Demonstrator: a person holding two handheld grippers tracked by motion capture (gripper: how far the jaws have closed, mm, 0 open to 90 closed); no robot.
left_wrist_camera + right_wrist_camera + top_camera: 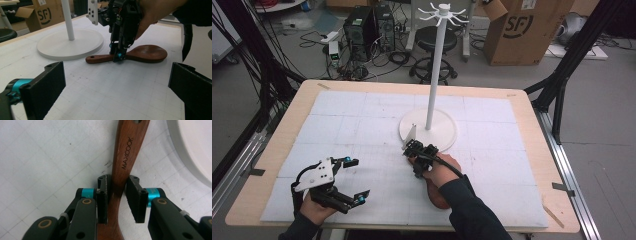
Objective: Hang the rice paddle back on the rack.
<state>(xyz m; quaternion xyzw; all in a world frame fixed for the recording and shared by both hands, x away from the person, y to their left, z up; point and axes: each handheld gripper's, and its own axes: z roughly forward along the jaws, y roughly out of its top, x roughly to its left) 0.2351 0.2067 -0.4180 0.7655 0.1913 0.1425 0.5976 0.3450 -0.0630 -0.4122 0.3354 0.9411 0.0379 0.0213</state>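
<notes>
A dark wooden spoon marked MAXCOOK lies flat on the white gridded mat, close to the round base of a white hook stand. My right gripper points down at it, and its jaws are shut on the spoon's handle from both sides. In the high view the spoon's bowl shows under the person's right hand. My left gripper hovers at the mat's front left, jaws wide open and holding nothing. It faces the spoon from a distance.
The stand's tall pole rises just beyond the right gripper, and its base lies beside the spoon's handle end. The wooden table's edge frames the mat. A cardboard box, a stool and computers stand on the floor behind.
</notes>
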